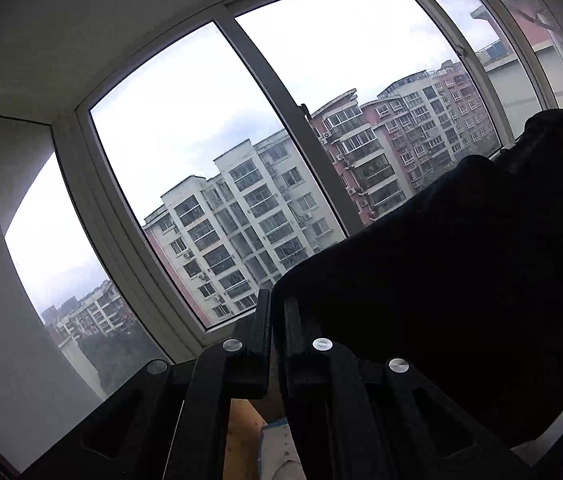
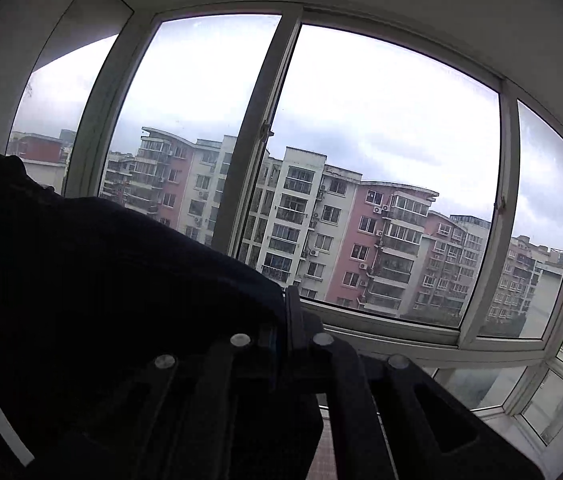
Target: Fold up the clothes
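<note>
Left wrist view first: the left gripper (image 1: 277,300) has its jaws pinched nearly together on an edge of the dark garment (image 1: 461,280), which sweeps off to the right against the big window (image 1: 201,160). Over on the right wrist view, the right gripper (image 2: 283,300) is clamped tight on another edge of the same cloth, which spreads away to the left. So the garment hangs in the air, slung between the two grippers, sagging a little in the middle. It looks soft, limp and fairly thick, likely to droop and bunch wherever unsupported. Corners or hem edges are the sensible holds, kept well apart for tension.
</note>
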`<state>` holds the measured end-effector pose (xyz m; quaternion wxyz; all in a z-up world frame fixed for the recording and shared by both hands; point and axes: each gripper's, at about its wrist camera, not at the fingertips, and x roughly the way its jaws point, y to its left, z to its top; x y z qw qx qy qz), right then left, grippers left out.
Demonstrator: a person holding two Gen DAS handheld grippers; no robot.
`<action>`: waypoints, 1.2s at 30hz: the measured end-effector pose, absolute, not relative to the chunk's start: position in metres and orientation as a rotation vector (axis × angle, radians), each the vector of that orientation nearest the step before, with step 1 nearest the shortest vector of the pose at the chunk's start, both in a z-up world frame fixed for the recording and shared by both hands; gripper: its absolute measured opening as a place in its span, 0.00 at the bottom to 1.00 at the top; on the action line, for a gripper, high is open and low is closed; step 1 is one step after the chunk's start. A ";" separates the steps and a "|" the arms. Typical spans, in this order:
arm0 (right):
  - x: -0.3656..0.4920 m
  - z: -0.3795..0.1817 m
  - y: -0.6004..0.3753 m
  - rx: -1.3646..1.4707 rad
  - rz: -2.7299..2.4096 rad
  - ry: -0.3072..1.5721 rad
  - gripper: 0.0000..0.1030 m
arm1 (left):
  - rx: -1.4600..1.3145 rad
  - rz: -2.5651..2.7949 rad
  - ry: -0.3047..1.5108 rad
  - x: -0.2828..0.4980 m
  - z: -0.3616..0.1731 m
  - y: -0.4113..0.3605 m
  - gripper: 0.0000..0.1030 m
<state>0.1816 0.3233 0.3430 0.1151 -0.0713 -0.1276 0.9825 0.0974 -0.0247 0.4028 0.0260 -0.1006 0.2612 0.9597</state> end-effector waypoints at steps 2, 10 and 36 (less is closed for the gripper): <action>0.134 0.319 0.333 -0.303 2.839 -0.379 0.03 | -0.398 2.945 0.824 0.049 0.378 -0.019 0.05; -0.071 0.152 0.369 -0.749 2.692 -0.332 0.03 | -0.850 2.785 0.821 -0.179 0.197 -0.009 0.05; -0.261 -0.150 0.419 -1.398 2.332 -0.307 0.39 | -1.483 2.512 0.686 -0.332 -0.137 -0.007 0.15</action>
